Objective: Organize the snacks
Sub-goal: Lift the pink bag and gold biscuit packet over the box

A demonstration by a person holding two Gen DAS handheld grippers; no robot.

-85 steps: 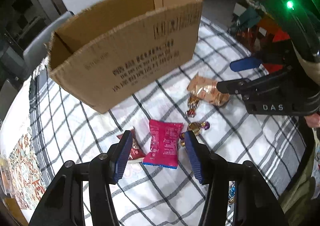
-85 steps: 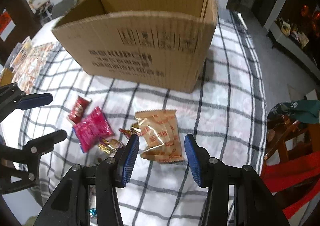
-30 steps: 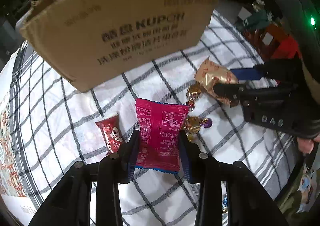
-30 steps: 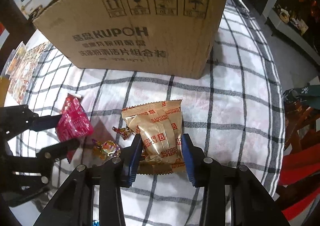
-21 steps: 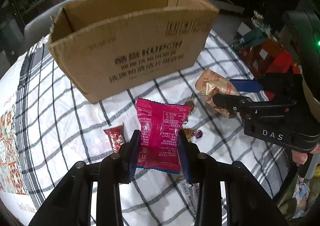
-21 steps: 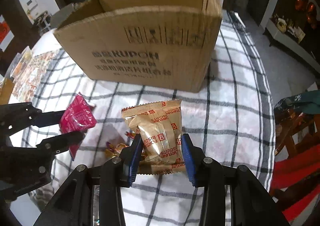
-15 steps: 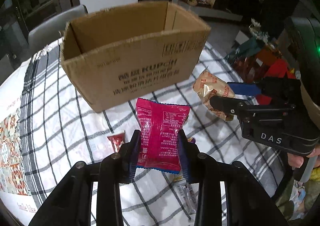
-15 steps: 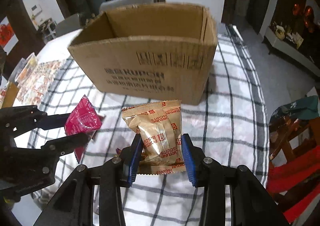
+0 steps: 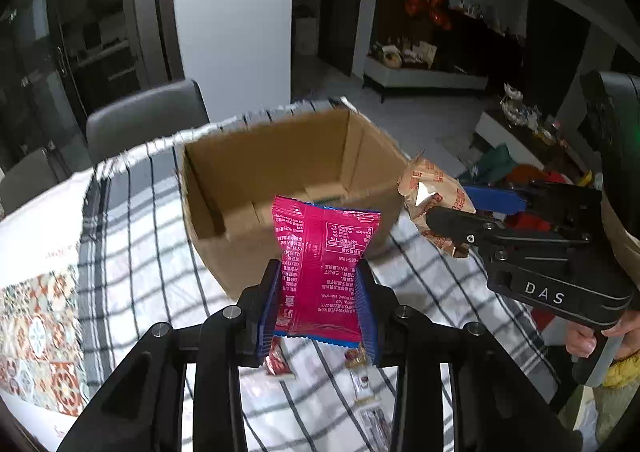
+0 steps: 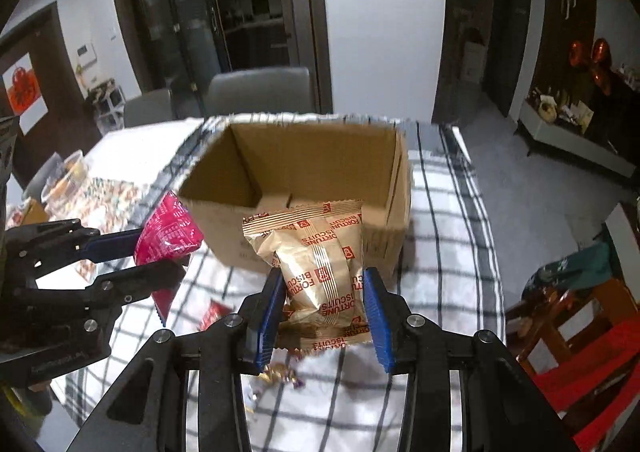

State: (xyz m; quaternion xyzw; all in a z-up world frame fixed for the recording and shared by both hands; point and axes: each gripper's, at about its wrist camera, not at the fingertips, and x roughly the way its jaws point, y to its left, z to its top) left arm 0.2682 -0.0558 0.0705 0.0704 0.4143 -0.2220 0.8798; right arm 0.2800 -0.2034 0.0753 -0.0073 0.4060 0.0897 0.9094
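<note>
My left gripper is shut on a pink snack packet and holds it in the air in front of the open cardboard box. My right gripper is shut on a gold biscuit packet, also raised before the box. Each gripper shows in the other's view: the right one with its gold packet, the left one with its pink packet. The box looks empty inside.
The box stands on a checked tablecloth. A small red packet and wrapped candies lie on the cloth below the grippers. Grey chairs stand behind the table. A patterned mat lies at the left.
Both grippers closed on their packets and lifted them off the cloth. They have risen higher, so the box's inside now shows.
</note>
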